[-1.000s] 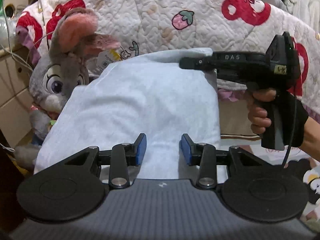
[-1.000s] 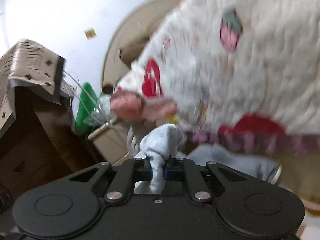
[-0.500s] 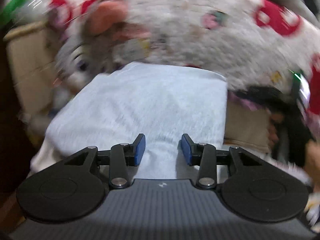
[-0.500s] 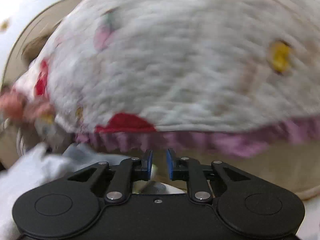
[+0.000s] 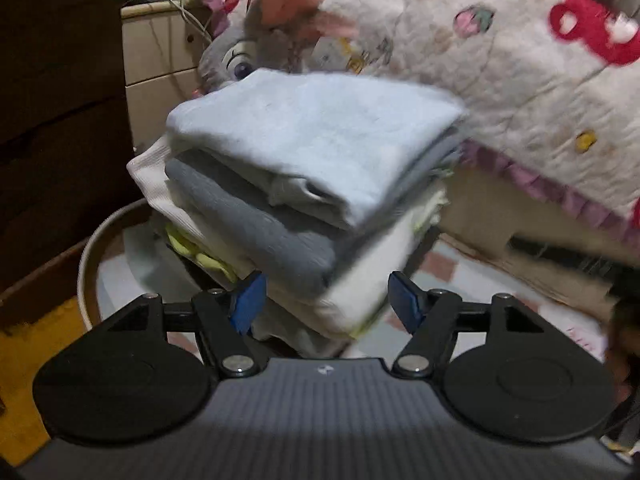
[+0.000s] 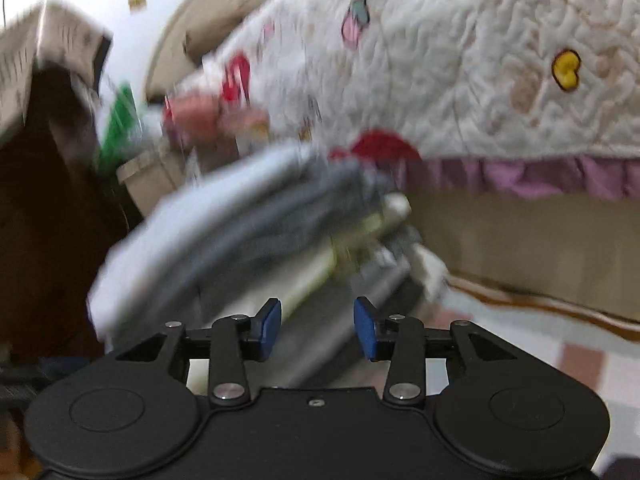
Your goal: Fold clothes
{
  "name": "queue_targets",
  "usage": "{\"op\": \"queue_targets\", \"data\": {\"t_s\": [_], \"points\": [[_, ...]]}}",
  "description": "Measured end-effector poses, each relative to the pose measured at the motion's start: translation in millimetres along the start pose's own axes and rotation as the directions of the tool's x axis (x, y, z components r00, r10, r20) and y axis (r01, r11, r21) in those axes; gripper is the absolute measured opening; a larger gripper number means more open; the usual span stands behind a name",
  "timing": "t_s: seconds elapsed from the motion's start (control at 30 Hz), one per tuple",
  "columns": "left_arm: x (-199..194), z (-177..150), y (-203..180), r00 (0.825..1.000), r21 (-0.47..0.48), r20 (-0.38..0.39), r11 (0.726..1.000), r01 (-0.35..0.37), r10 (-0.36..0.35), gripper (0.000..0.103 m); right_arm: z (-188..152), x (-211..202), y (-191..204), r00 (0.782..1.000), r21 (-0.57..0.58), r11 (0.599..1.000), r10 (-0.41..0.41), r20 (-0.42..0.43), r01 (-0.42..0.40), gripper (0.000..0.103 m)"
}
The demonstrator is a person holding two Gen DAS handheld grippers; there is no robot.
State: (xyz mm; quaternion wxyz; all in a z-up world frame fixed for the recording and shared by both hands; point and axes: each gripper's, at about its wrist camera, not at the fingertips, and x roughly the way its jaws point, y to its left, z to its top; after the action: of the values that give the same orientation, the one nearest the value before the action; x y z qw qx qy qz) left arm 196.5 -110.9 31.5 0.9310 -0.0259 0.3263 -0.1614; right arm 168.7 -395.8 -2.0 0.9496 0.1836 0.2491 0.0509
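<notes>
A folded light blue garment [image 5: 316,136] lies on top of a stack of folded clothes [image 5: 280,240]: grey, white and yellow-green layers. The stack stands on a round white stool [image 5: 90,264]. My left gripper [image 5: 326,300] is open, its blue pads on either side of the stack's near corner, holding nothing. My right gripper [image 6: 316,326] is open and empty, just in front of the same stack [image 6: 240,232], which is blurred there.
A grey plush rabbit [image 5: 260,36] sits behind the stack. A quilted strawberry-print bedspread [image 5: 500,72] hangs over the bed on the right, also in the right wrist view [image 6: 480,60]. Dark wooden furniture [image 5: 60,100] stands on the left. Checked floor mat [image 5: 460,272] below.
The right gripper let go of the blue garment and opened. The blue garment now lies folded on the stack. Both grippers pulled back and lower, and the left opened wider.
</notes>
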Motion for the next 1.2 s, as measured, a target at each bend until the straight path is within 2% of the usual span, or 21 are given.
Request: {"op": "queue_targets", "data": {"t_s": [0.13, 0.23, 0.47, 0.67, 0.8, 1.0, 1.2], "points": [[-21, -11, -11, 0.999, -0.013, -0.011, 0.999, -0.032, 0.031, 0.075, -16, -18, 10, 0.997, -0.03, 1.0, 0.005, -0.075, -0.007, 0.047], [-34, -17, -25, 0.997, 0.0, -0.017, 0.997, -0.079, 0.079, 0.084, -22, -38, 20, 0.996, -0.072, 0.997, 0.011, -0.084, -0.017, 0.051], [-68, -38, -65, 0.999, 0.058, -0.018, 0.997, -0.047, 0.048, 0.094, -31, -89, 37, 0.994, -0.147, 0.989, 0.016, -0.105, -0.031, 0.061], [-111, -59, -88, 0.993, 0.115, 0.087, 0.989, -0.093, 0.084, 0.094, -43, -114, 47, 0.994, -0.191, 0.981, 0.0, -0.109, -0.021, 0.066], [-126, -69, -88, 0.994, 0.098, 0.076, 0.991, -0.086, 0.079, 0.095, -51, -130, 53, 0.994, -0.221, 0.975, -0.011, -0.112, -0.015, 0.066], [-140, -82, -89, 0.998, 0.052, 0.052, 0.998, -0.036, 0.033, 0.099, -70, -159, 60, 0.991, -0.278, 0.96, -0.029, -0.13, -0.008, 0.07], [-145, -93, -101, 0.999, 0.044, 0.035, 0.999, -0.031, 0.03, 0.101, -87, -181, 51, 0.992, -0.248, 0.968, -0.054, -0.115, 0.023, 0.071]]}}
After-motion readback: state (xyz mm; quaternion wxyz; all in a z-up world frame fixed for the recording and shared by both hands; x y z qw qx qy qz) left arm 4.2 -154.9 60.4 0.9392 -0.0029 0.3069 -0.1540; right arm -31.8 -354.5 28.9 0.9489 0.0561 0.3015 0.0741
